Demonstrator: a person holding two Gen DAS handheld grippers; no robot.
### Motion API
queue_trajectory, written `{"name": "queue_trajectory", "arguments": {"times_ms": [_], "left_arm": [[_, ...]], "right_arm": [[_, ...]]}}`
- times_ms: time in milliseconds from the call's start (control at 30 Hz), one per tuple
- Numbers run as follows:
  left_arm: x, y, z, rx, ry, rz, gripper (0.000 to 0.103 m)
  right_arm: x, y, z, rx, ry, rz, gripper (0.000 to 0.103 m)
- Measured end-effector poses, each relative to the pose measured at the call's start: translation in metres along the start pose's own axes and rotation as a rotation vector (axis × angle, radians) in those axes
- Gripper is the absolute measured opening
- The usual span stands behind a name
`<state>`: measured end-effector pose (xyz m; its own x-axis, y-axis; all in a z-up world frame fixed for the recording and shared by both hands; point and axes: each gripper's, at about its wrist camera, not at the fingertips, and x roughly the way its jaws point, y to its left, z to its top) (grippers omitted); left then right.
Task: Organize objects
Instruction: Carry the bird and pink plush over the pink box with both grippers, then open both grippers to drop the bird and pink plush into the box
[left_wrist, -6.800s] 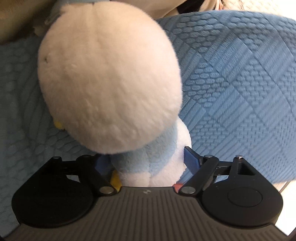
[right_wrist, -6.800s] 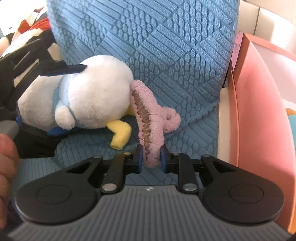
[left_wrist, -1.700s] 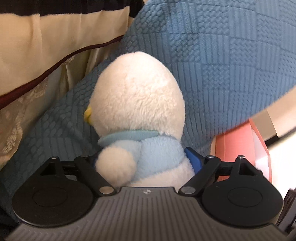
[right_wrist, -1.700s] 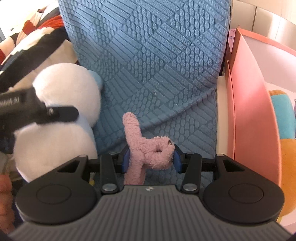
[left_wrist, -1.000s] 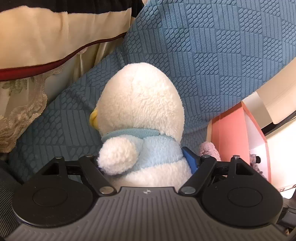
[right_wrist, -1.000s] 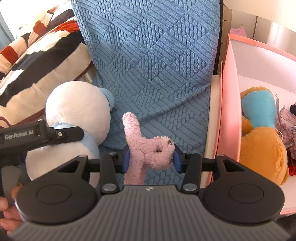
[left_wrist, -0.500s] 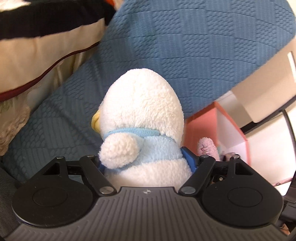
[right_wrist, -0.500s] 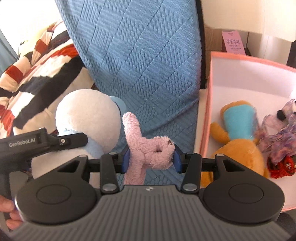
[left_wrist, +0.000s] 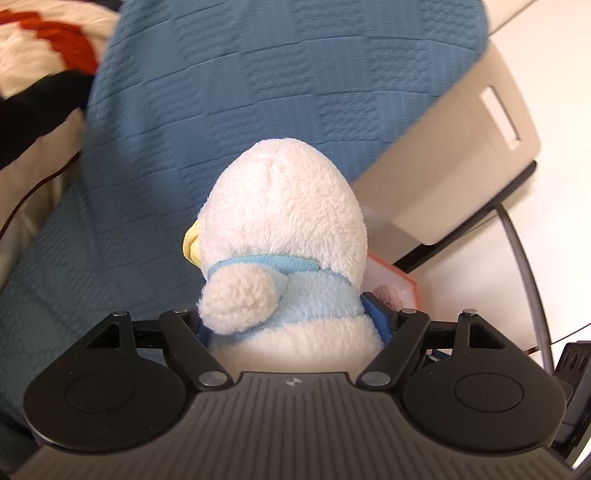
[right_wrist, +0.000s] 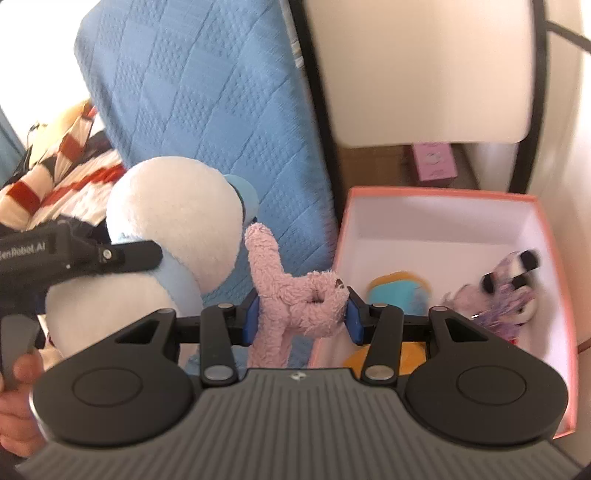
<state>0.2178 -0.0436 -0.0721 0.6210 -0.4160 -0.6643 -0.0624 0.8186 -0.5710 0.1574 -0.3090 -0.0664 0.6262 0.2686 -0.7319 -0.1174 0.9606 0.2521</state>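
Note:
My left gripper (left_wrist: 291, 325) is shut on a white plush duck (left_wrist: 284, 229) in a light blue top, its blue pads pressing the body from both sides; the yellow beak faces left. In the right wrist view the same duck (right_wrist: 173, 218) hangs at the left, held by the left gripper (right_wrist: 147, 254). My right gripper (right_wrist: 301, 319) is shut on a pink fuzzy plush piece (right_wrist: 288, 302) whose long end sticks up. Both toys are held in the air above the blue quilted cushion (right_wrist: 207, 110), just left of the pink storage box (right_wrist: 436, 230).
The pink box holds an orange and teal plush (right_wrist: 399, 295) and a purple and black toy (right_wrist: 506, 288). A striped red, black and cream pillow (left_wrist: 40, 77) lies at the left. A beige cabinet (left_wrist: 461, 147) and a small pink carton (right_wrist: 434, 160) stand behind the box.
Both grippers have risen with their toys and swung toward the pink box, whose inside now shows. The grips have not altered.

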Motion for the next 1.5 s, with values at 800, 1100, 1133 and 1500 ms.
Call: {"name": "queue_trajectory", "arguments": {"times_ms": [800, 1100, 1133, 1500], "left_arm": [[0.126, -0.138, -0.049, 0.21, 0.132, -0.058, 0.079], [0.173, -0.14, -0.076, 0.266, 0.226, -0.047, 0.068], [0.173, -0.139, -0.075, 0.259, 0.226, -0.049, 0.068], [0.129, -0.147, -0.055, 0.277, 0.217, -0.06, 0.079]], "right_arm": [[-0.01, -0.169, -0.073, 0.177, -0.038, -0.231, 0.049], [0.028, -0.203, -0.101, 0.275, 0.026, -0.266, 0.049], [0.03, -0.205, -0.101, 0.283, 0.029, -0.269, 0.05], [-0.004, -0.189, -0.071, 0.249, -0.029, -0.291, 0.053]]}}
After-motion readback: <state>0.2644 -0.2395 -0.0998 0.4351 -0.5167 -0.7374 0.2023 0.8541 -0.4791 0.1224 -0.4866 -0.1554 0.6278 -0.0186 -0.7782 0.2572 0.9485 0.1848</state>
